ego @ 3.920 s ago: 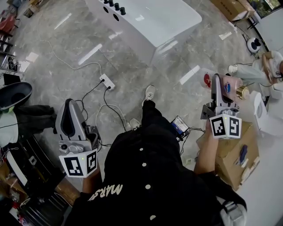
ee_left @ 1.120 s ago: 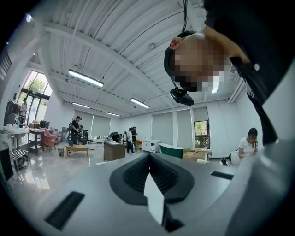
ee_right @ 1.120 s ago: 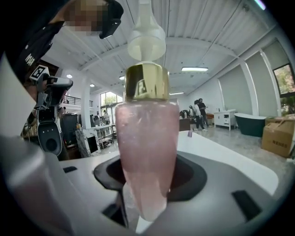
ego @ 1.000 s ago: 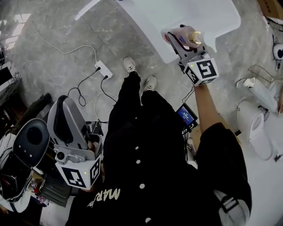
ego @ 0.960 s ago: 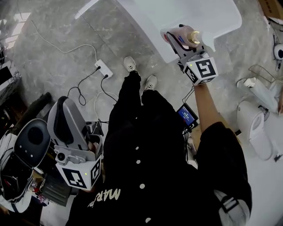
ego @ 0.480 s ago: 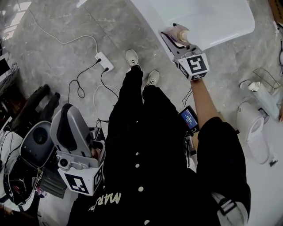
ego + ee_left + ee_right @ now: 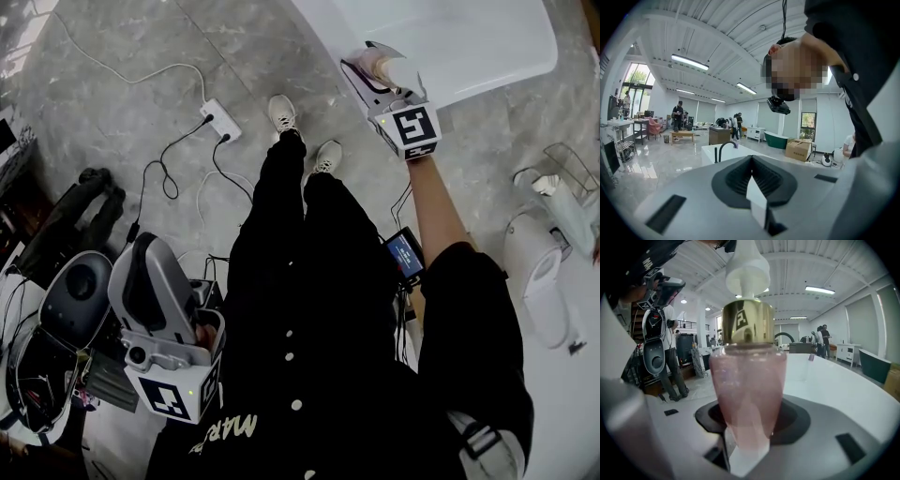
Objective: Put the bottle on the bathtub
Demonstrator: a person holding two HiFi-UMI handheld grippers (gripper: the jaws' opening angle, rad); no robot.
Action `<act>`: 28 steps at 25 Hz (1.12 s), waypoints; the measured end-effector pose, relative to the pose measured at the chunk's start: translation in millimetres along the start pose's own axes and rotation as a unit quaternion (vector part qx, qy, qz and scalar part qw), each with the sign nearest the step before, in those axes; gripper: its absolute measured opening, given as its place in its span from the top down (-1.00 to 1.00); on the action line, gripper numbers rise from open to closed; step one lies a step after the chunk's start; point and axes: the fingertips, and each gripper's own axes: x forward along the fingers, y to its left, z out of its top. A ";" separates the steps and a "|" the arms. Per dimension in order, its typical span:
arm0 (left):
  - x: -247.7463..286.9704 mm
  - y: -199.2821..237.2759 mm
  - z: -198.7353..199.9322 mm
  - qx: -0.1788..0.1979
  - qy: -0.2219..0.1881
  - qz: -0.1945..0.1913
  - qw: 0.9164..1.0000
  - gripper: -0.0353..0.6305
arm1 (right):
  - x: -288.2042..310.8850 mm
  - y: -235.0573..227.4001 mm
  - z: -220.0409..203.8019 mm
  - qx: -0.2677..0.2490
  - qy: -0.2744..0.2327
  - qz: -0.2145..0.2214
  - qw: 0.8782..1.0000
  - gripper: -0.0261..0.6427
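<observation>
A pink bottle (image 7: pixel 378 64) with a gold collar and a white pump is clamped upright in my right gripper (image 7: pixel 367 67), which is shut on its lower body. In the head view it is held at the near edge of the white bathtub (image 7: pixel 469 37). In the right gripper view the bottle (image 7: pixel 747 380) fills the centre, and the white bathtub rim (image 7: pixel 834 380) stretches behind it. I cannot tell whether the bottle's base touches the rim. My left gripper (image 7: pixel 142 246) hangs low at my left side, shut and empty. Its own view shows the left gripper (image 7: pixel 757 206) pointing up at the room.
A power strip (image 7: pixel 217 120) and its cables lie on the marble floor to the left of my feet. A small lit screen (image 7: pixel 405 255) sits by my right leg. A white appliance (image 7: pixel 534 281) and a wire rack (image 7: pixel 562 178) stand to the right, and dark gear (image 7: pixel 75 295) to the left.
The right gripper has carried the bottle from beside the cardboard box to the bathtub's near edge. In the last second it edged a little farther over the rim. The left gripper stayed low.
</observation>
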 end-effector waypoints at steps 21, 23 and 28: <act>-12.2 -6.8 -3.0 0.006 -0.003 0.000 1.000 0.86 | 0.8 12.8 -16.2 -0.024 0.000 0.032 0.999 0.08; -11.8 -6.0 0.8 0.007 -0.006 0.000 1.000 0.87 | 2.1 12.6 -17.2 -0.013 0.010 0.041 0.999 -0.14; -17.4 -10.8 13.1 0.012 -0.021 -0.001 1.000 0.87 | -8.9 13.7 -12.5 -0.029 0.023 0.044 0.998 -0.17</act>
